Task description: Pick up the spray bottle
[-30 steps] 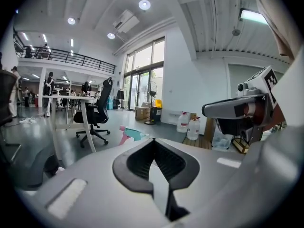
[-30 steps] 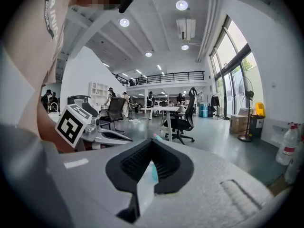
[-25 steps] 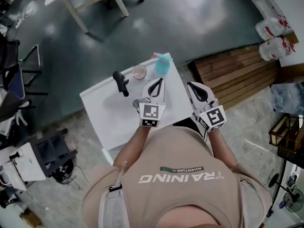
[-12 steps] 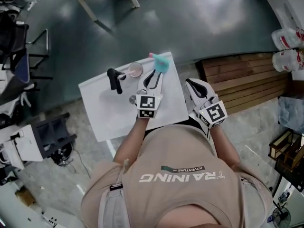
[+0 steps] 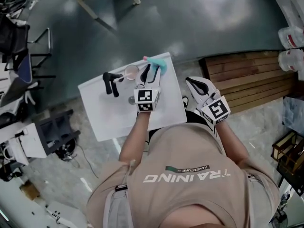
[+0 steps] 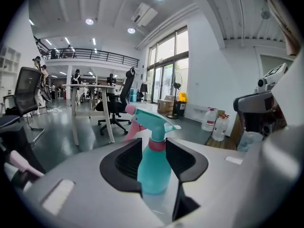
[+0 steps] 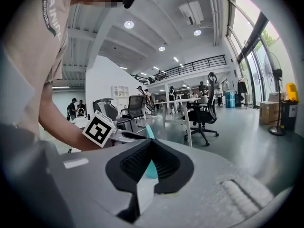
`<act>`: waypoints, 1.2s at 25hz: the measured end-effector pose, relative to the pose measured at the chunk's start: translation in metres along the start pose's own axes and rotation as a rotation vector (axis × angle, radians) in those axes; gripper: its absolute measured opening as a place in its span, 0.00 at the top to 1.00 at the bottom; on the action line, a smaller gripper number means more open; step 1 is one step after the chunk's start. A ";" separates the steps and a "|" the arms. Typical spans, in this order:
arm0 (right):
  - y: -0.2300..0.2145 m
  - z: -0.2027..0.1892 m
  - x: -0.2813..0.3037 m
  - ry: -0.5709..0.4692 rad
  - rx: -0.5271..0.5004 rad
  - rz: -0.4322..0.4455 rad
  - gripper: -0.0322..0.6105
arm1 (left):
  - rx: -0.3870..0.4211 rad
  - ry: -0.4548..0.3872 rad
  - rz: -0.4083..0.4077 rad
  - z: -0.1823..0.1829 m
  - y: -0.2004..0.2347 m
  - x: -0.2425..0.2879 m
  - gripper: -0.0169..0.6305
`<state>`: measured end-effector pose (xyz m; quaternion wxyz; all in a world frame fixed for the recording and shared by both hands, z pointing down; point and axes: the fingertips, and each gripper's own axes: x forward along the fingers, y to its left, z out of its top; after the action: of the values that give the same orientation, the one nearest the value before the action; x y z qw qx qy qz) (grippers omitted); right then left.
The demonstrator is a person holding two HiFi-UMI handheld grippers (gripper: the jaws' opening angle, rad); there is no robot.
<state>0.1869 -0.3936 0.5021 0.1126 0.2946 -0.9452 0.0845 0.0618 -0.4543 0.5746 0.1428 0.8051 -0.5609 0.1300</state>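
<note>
A teal spray bottle [image 5: 160,64] with a pink collar and trigger stands upright near the far edge of the white table [image 5: 109,118]. In the left gripper view the bottle [image 6: 153,167] shows in the gap of my left gripper [image 6: 154,148]. Its jaws are opening, with the bottle's body between the tips, and the pads do not press on it. In the head view the left gripper [image 5: 148,71] reaches up to the bottle. My right gripper [image 5: 194,83] hovers off the table's right edge with its jaws closed together [image 7: 151,144] and nothing between them.
On the table left of the bottle are a black handled tool [image 5: 111,82], a round pinkish cup [image 5: 131,71] and a small grey disc [image 5: 131,99]. A wooden pallet [image 5: 247,77] and water jugs [image 5: 290,46] lie to the right. Office chairs [image 5: 21,61] stand at the left.
My left gripper has moved forward across the table to the spray bottle and its jaws have opened around it. The right gripper has shifted slightly forward.
</note>
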 end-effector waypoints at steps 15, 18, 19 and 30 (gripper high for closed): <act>-0.019 -0.014 -0.003 0.031 0.026 -0.001 0.95 | 0.006 -0.061 0.016 0.004 0.000 0.023 0.72; -0.022 -0.018 -0.008 0.042 0.030 -0.009 0.95 | 0.031 -0.070 0.028 0.007 -0.002 0.021 0.73; -0.022 -0.019 -0.009 0.044 0.032 -0.011 0.95 | 0.038 -0.070 0.034 0.008 -0.002 0.020 0.74; -0.007 -0.010 -0.006 0.026 0.017 0.005 0.95 | 0.051 -0.094 0.024 0.027 -0.005 -0.012 0.74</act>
<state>0.1974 -0.3936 0.5107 0.1221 0.2919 -0.9437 0.0965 0.0641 -0.4526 0.5453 0.0943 0.8068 -0.5732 0.1078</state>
